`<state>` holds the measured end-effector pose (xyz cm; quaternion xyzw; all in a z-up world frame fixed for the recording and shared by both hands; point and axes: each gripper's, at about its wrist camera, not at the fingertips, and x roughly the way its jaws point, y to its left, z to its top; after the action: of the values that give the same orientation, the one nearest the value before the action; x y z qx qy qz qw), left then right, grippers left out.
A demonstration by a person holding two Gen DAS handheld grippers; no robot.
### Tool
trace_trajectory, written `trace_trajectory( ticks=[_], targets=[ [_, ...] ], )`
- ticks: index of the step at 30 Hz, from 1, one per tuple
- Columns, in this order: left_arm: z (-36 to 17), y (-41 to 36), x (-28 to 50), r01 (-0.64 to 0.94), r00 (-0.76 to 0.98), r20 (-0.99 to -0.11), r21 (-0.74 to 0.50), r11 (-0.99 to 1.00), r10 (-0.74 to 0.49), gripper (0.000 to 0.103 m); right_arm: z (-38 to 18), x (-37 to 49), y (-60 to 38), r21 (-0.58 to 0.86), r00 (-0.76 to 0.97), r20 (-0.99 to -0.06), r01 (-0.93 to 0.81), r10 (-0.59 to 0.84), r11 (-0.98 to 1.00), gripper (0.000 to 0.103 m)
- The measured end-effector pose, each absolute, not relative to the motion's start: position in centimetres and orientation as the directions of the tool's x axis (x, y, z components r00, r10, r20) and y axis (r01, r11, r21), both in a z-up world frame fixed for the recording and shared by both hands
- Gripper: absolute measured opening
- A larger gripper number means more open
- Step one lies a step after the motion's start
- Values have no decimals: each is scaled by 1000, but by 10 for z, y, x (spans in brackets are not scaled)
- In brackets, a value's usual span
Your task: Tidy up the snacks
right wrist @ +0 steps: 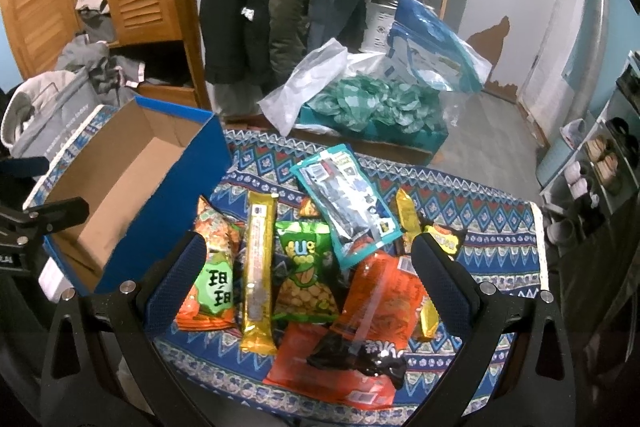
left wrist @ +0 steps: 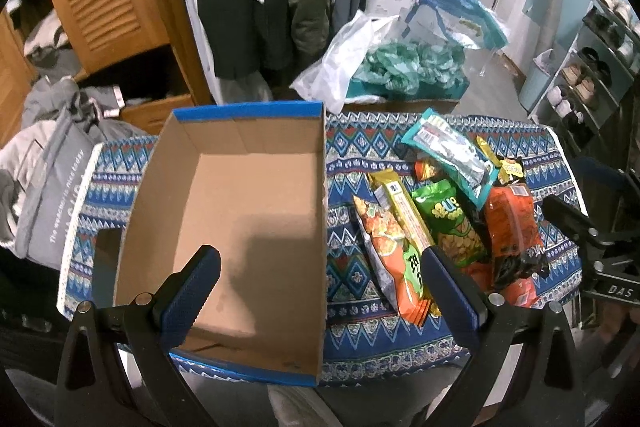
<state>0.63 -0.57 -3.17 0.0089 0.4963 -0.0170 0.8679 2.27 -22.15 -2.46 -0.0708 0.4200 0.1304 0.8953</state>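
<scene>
Patterned blue cloth covers the table (right wrist: 480, 227), with coats hanging behind it. I see my left tool (left wrist: 320, 267) spread wide above the empty cardboard box (left wrist: 248, 211), holding nothing. My right tool (right wrist: 308, 263) is spread too, hovering over the snack pile (right wrist: 320, 267): a green packet (right wrist: 306, 275), a long yellow bar (right wrist: 259, 267) and an orange bag (right wrist: 384, 299) lying just beside the box.

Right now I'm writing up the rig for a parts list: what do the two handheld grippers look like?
Both match. The left gripper and right gripper each have two black angular arms with silver pivot bolts, ending in rounded fingers faced with dark blue textured pads. White lettering "DAS" marks the right gripper's body, seen in the left wrist view. No cables or sleeves show.
</scene>
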Motion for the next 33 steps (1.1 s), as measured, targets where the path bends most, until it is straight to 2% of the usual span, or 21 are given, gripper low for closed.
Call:
trace_trajectory(
  ticks=[12, 20, 28, 33],
  targets=[
    [-54, -31, 29, 37, 447, -894, 4, 999, -13, 101, -50, 33, -255, -27, 574, -813, -203, 97, 979, 100],
    [-87, -54, 43, 51, 345, -938, -12, 999, -29, 101, -82, 43, -279, 15, 496, -864, -143, 84, 990, 100],
    [-116, -69, 59, 24, 271, -962, -20, 1000, -26, 101, -121, 57, -295, -24, 426, -905, -88, 16, 996, 100],
    [-136, -78, 67, 23, 213, -977, -21, 1000, -25, 101, -142, 64, -301, -6, 377, -926, -70, 21, 998, 100]
  ],
)
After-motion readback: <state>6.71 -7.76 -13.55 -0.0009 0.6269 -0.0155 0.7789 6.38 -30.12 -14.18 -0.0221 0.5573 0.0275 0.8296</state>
